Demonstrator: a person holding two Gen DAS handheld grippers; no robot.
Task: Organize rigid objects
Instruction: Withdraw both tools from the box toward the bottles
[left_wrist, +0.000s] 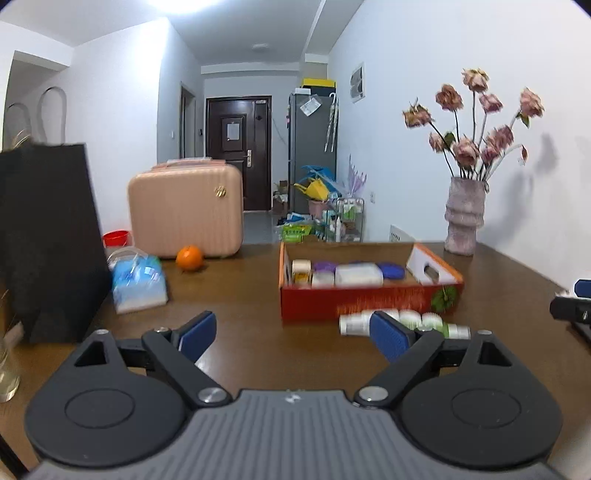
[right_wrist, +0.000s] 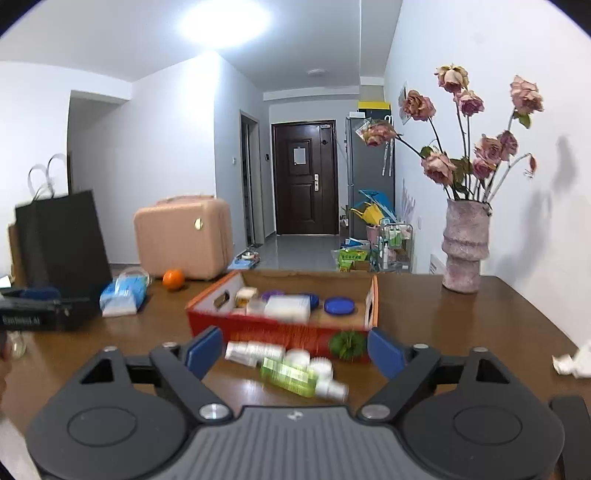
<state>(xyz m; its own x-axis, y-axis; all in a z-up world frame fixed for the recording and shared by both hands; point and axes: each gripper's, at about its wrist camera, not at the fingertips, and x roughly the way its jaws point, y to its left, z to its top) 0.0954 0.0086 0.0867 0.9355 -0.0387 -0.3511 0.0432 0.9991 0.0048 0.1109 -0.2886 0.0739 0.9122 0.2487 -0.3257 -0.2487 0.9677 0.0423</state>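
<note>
Right wrist view first: the right gripper has its blue pads spread wide with nothing pinched, hovering low over the wooden table. Just beyond the fingers, between them in the view, lies a loose cluster of items on their sides: a green bottle nearest, a white bottle to its left, and small white jars behind it. Farther on, touching or almost touching that cluster, stands the red cardboard box, already holding a white container, a blue lid and other small tubs.

From the left wrist, the left gripper is likewise spread and empty, aimed at bare table to the left of the same items, which lie at the box's near wall.

Judging by this, both tools are between pickups, with part of the sorting done. The next move seems to call for lowering one gripper squarely over a single bottle, closing across its narrow width, and lifting it clear of its neighbours before carrying it over the box rim.
</note>
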